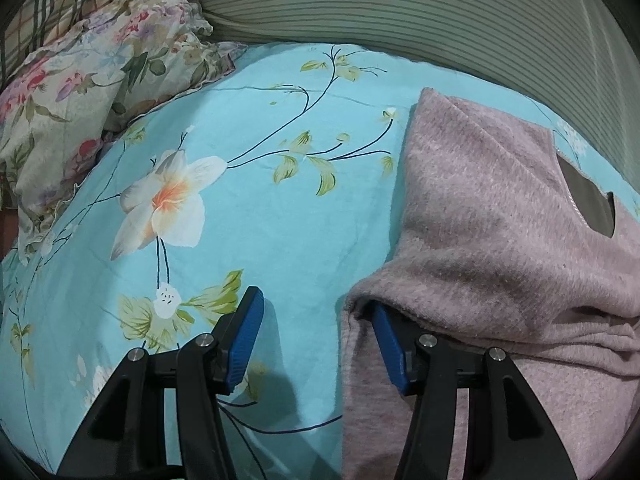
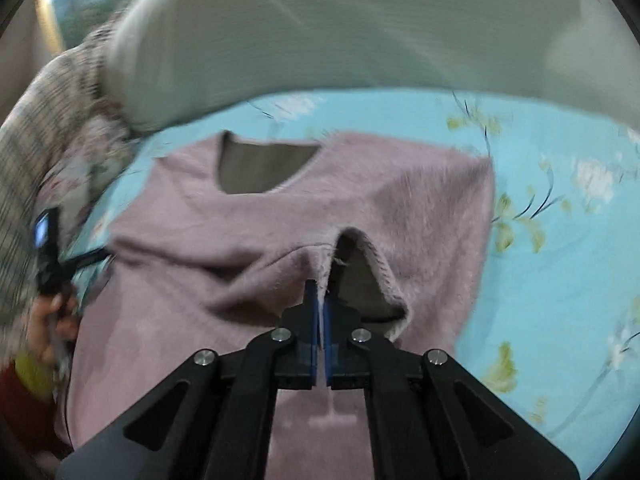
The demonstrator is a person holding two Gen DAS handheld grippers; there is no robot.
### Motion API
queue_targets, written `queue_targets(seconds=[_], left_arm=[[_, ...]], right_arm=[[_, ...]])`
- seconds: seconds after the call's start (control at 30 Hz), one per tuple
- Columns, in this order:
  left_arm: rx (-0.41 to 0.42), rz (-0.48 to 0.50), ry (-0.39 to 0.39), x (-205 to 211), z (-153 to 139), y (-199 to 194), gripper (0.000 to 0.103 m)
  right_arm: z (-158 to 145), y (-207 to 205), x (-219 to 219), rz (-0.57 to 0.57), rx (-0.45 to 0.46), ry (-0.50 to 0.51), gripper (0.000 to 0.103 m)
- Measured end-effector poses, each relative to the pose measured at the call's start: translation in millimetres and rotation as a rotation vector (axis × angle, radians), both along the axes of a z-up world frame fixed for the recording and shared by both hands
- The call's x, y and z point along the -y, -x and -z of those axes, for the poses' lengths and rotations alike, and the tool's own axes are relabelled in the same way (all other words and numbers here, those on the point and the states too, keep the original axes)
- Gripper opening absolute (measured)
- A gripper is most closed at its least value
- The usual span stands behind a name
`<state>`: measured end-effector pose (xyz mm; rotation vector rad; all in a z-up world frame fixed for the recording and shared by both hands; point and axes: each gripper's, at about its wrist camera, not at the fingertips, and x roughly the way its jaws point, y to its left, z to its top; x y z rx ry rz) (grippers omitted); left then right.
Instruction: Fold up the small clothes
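Blue floral bedsheet [image 1: 248, 240] fills both views, striped bedding [image 1: 440, 12] behind it and a flowered pillow [image 1: 92, 76] off to your left. Your pink sweater [image 2: 248, 216] lies on the sheet, neckline away from you, body mostly flat but rumpled. One sleeve looks already brought in over the chest, with its cuff [image 2: 368, 268] standing open in the right wrist view. So you're early to midway, I'd judge: no tidy packet yet, the hem end not doubled up, side folds unclear. Your right gripper [image 2: 320, 304] is pinched tight on the cuff edge. Right view is blurred, so finer detail is lost. Your left gripper [image 1: 316, 320] is spread wide at the sweater's side edge, one finger tucked under a fabric fold, the other over bare sheet, gripping nothing.
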<state>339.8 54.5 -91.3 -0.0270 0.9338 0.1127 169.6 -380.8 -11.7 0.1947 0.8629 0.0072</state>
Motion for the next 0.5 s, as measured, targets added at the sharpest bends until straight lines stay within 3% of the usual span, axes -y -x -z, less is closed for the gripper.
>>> queue_targets(seconds=[0.17,0.23,0.3,0.37,0.43,0.5], left_arm=[[-0.017,0.034,-0.009,-1,-1,-1,0.057],[-0.022,0.056,-0.044,2,0,2,0.057],[-0.030,0.083,-0.070,4,0,7,0.057],[-0.038,0.116,-0.073,5,-2,13,0.055],[-0.042,0.174,-0.042,6,-8,24,0.055],[-0.030,0.244,0.036,4,-18,36,0.056]], right_arm=[[21,36,4,-0.114,-0.185,0.082,0.003],[26,49,7,-0.107,-0.217,0.080,0.012],[19,58,17,-0.061,-0.181,0.025,0.030],[3,66,26,-0.024,-0.088,-0.051,0.046],[-9,71,32,0.009,-0.005,-0.119,0.049],[-14,66,35,0.038,0.021,-0.135,0.049]])
